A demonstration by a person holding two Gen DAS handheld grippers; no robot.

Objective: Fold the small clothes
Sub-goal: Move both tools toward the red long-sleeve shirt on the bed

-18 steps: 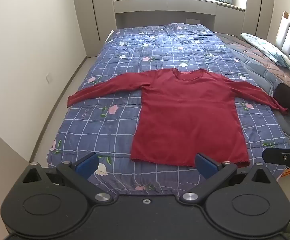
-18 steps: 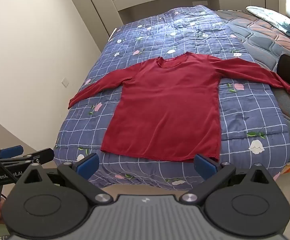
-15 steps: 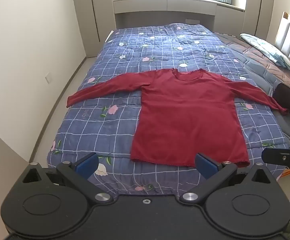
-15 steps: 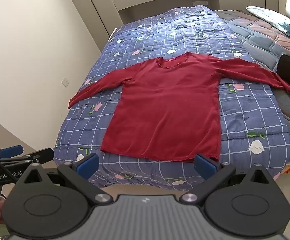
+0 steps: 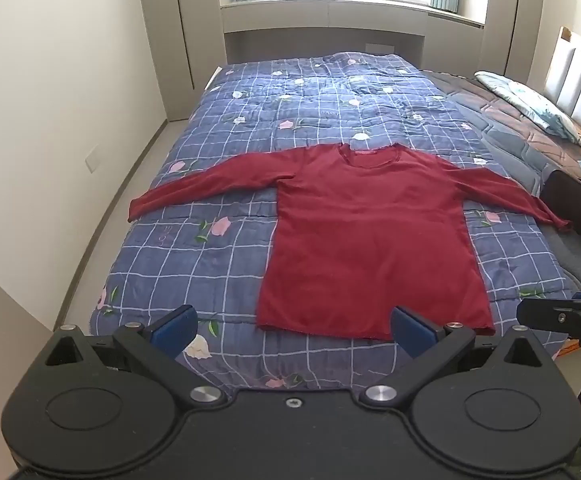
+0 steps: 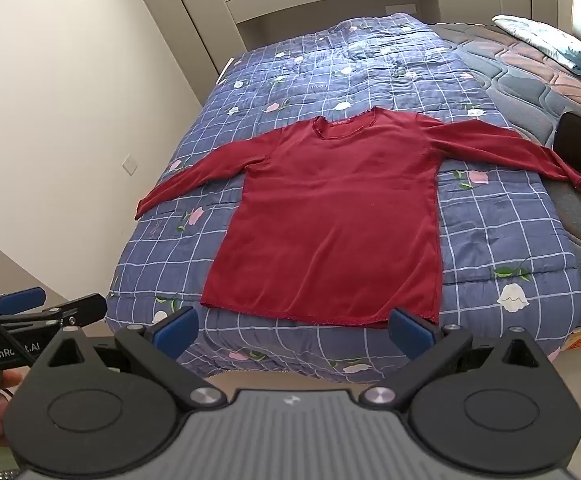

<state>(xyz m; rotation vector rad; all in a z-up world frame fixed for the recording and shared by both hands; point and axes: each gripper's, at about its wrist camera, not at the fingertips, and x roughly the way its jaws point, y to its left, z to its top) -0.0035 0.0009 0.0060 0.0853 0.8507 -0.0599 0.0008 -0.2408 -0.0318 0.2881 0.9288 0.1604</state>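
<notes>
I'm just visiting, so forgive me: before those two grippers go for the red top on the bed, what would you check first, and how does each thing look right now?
1. Red top lies flat, front up, on the quilt: ok.
2. Both sleeves spread out to the sides, not tucked under: ok.
3. Left gripper open and holding nothing: ok.
4. Right gripper open and holding nothing: ok.
5. Bottom hem free of anything lying on it: ok.
6. Either gripper touching the cloth yet: not ok; both hang short of the hem, near the foot of the bed.
</notes>
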